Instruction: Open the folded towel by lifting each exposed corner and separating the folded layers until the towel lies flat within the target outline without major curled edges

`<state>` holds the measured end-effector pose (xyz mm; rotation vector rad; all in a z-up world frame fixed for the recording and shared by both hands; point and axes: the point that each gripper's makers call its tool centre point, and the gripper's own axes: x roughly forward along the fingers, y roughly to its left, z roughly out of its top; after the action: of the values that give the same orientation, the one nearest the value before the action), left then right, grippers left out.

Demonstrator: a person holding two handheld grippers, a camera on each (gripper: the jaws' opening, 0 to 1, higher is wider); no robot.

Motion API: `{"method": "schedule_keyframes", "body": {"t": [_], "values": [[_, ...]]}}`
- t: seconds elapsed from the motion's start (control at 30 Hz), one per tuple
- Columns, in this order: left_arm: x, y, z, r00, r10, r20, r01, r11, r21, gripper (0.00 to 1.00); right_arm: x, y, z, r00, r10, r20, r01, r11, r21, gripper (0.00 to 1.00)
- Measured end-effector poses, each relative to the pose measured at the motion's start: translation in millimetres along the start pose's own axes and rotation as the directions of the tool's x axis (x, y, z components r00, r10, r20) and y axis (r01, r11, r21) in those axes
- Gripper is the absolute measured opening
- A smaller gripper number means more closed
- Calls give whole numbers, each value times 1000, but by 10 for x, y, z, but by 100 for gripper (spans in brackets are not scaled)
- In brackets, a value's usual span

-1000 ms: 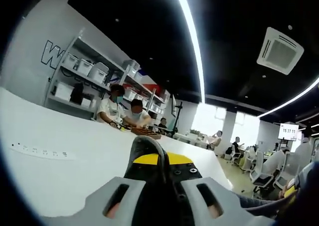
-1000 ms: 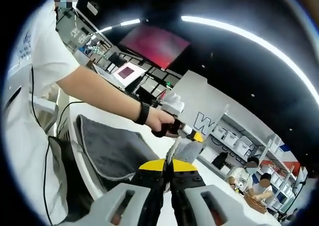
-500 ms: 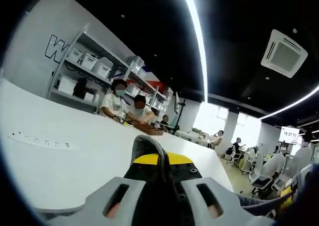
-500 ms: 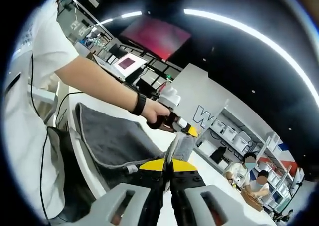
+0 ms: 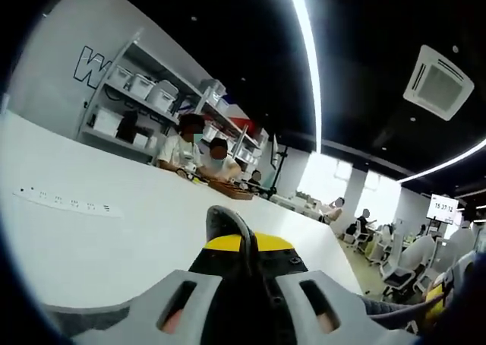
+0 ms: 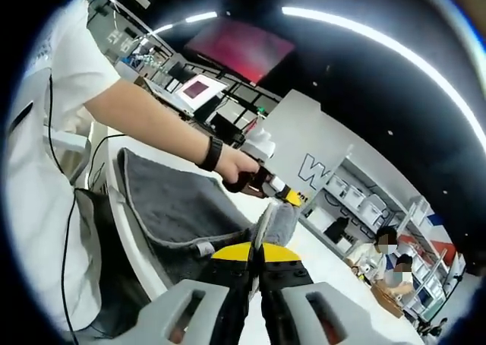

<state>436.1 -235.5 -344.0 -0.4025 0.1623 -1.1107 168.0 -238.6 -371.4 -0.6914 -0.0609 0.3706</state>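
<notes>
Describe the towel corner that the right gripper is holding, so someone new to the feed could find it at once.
In the right gripper view, start at the long white table and the grey towel spread over its near end. Follow its raised edge to the right gripper, whose yellow-tipped jaws are shut on it. The held corner is the one lifted, bunched fold; the rest lies flat, and the left gripper sits just beyond.

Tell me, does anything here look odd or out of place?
Only the grey towel: it isn't flat. Both grippers, left and right, pinch an edge off the white table, so it hangs bunched between them.
</notes>
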Motion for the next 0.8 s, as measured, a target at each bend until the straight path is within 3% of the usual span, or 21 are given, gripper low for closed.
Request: {"method": "schedule_keyframes", "body": {"t": [0.8], "values": [[162, 171, -187, 999, 16, -41, -17, 999, -30, 2, -77, -61, -322, 997, -29, -77, 30, 999, 18, 0]]}}
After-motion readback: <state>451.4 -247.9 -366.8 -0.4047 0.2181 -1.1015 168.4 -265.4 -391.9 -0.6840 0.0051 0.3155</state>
